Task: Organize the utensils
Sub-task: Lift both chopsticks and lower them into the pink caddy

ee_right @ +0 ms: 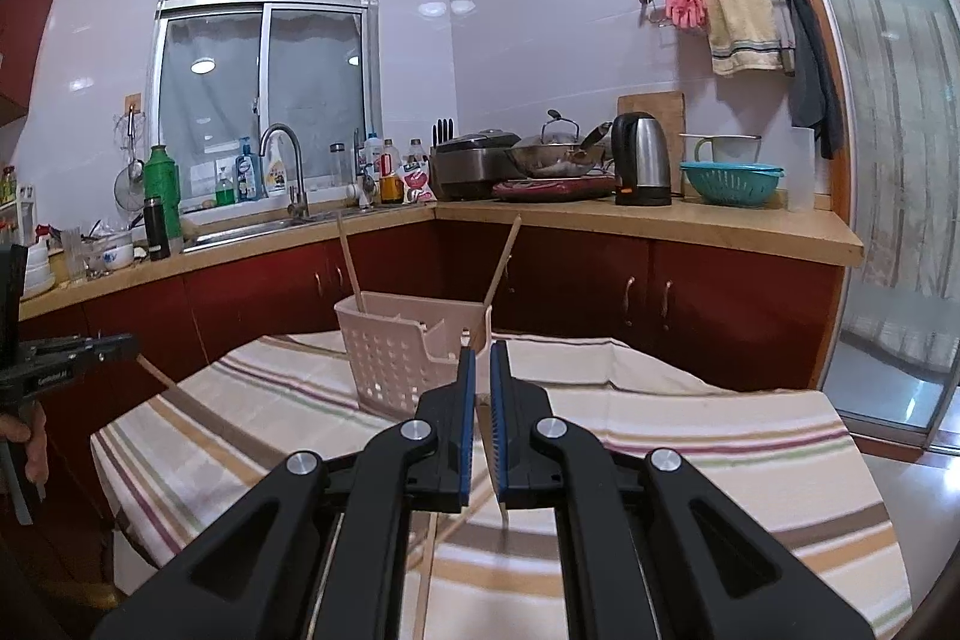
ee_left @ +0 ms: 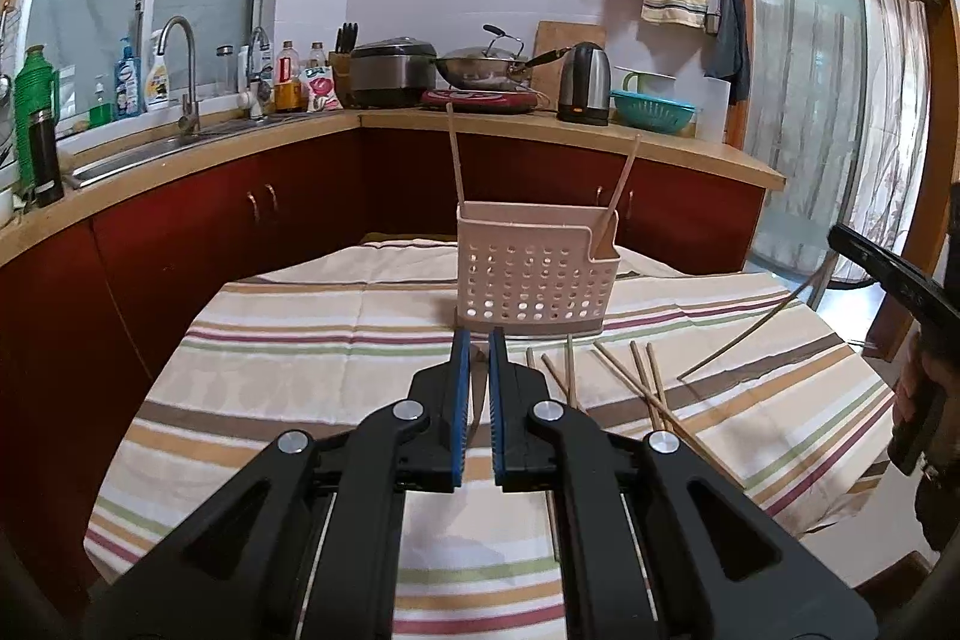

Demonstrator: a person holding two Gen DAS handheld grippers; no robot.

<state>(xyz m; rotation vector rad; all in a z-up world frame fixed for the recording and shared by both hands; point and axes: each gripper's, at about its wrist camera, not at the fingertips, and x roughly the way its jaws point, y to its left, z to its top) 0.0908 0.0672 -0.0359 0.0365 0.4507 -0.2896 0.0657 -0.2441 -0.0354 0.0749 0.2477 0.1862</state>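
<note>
Left gripper [ee_left: 479,340] was pinched nearly shut on a chopstick [ee_right: 157,373], up over the striped cloth [ee_left: 270,340]. Just ahead we had the basket [ee_left: 528,274] sitting on the cloth, two sticks [ee_left: 453,154] standing in it. Loose chopsticks [ee_left: 642,382] lay on the cloth just right of the basket. Right gripper [ee_right: 483,352] was clamped tight on another chopstick [ee_left: 750,334] too.

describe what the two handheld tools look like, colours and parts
The left tool and the right tool look identical: matte black plastic linkage arms with triangular cut-outs, round silver pivot bolts, and two narrow fingers lined with ribbed blue pads. Seen from the side in the other camera, each has a black body on a black pistol-style handle; the left one carries small white lettering, too small to read.
</note>
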